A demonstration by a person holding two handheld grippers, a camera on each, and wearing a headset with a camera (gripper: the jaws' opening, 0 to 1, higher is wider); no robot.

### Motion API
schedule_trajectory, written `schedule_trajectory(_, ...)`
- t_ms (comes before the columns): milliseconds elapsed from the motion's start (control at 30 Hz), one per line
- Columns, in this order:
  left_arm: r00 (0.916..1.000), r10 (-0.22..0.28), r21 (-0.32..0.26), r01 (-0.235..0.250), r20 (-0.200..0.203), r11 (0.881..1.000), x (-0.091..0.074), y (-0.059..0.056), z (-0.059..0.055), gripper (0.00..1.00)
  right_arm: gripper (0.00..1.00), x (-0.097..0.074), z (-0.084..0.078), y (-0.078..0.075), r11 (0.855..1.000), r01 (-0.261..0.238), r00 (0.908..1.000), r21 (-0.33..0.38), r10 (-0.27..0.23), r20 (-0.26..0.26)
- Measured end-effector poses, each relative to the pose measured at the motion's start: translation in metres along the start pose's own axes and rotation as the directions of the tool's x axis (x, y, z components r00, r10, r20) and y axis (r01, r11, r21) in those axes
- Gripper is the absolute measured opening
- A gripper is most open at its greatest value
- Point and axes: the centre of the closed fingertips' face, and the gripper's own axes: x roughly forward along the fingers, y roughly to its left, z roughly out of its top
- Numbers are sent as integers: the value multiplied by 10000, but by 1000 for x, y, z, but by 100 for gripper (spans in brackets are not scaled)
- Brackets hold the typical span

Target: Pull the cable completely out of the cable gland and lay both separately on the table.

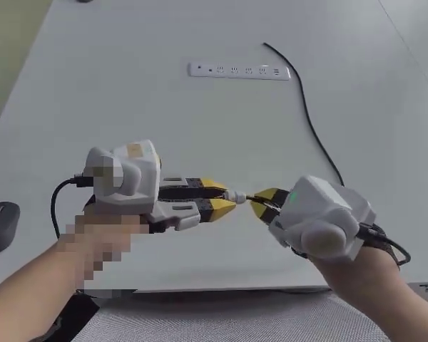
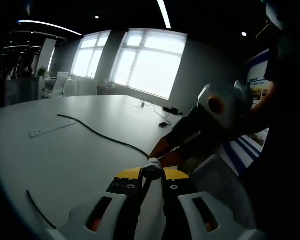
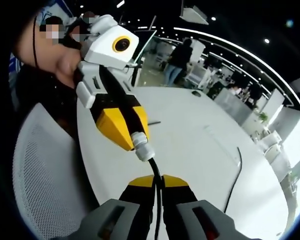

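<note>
White tabletop [image 1: 200,121] lies below the work. Above its near edge, the small white plastic cable gland [image 1: 235,195] is clamped in the left gripper [image 1: 225,198]. The thin black cable [image 1: 248,197] is pinched by the right gripper [image 1: 262,202] just beside the gland (not yet out). A straight, in-line pull is advised, with the gland kept steady.

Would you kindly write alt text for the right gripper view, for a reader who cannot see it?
The right claw, rising from below, is shut on a black cable that runs up into a white cable gland, which the left claw grips from above. A white table lies behind them.
</note>
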Motion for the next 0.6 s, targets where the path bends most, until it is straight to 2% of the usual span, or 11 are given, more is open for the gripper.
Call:
schedule_trajectory(267,10000,67,-32,-67,-7,10000,-2,3,0,15,0,2,-26,-12,9923,343,9988,1194,-299,-387)
schedule_trajectory(367,10000,76,-44,-76,9,10000,-2,3,0,15,0,2,-42,-18,9762,559,9972,2095,-443,-595)
schedule_trajectory(500,10000,46,-32,-46,17,10000,-1,2,0,15,0,3,-58,-23,9559,767,9949,2835,-546,-850)
schedule_trajectory(600,10000,30,-50,-30,59,10000,0,1,1,15,0,4,-69,-26,9316,1041,9919,3483,-719,-1043)
